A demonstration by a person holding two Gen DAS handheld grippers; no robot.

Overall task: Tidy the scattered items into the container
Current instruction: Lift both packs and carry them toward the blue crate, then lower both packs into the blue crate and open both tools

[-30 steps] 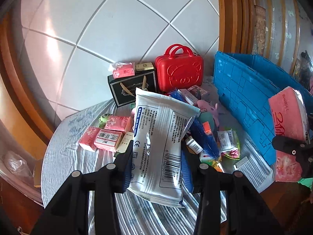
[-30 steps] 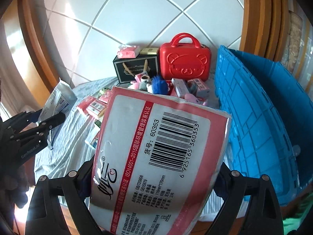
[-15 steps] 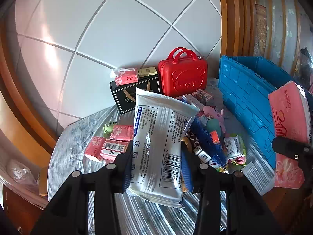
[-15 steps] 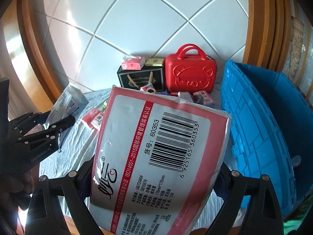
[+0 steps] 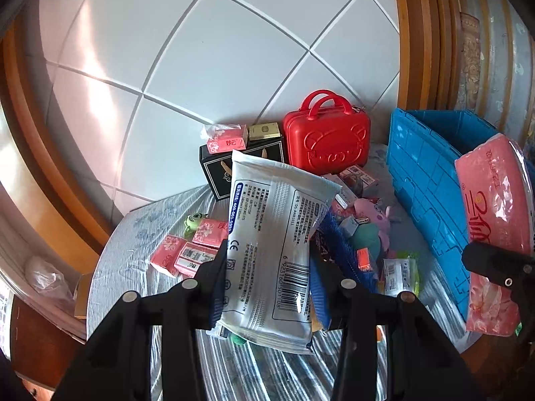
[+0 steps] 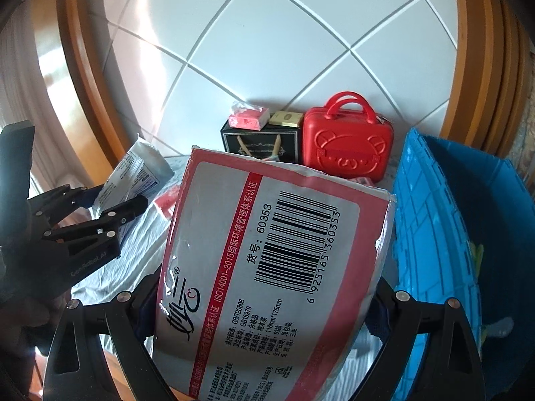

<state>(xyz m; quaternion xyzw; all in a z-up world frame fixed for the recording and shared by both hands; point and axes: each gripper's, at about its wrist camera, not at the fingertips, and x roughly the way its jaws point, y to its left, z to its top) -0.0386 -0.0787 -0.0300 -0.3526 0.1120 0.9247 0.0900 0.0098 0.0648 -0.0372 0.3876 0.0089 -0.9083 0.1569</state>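
One blue crate (image 5: pixel 424 173), one red case (image 5: pixel 326 143), one black box (image 5: pixel 219 173), two tongs (image 5: pixel 267 277) (image 6: pixel 260 310)

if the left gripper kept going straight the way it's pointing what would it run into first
Probably the loose clutter on the striped tablecloth. The left gripper, shut on a white plastic packet, aims down at the blue bristle brush and small pink tissue packs; the black gift box stands behind. Depth is uncertain.

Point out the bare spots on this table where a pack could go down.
Free: striped cloth left of the small pink packs, and the near strip under the left tool. Crowded: the toy pile between the red case and blue crate.
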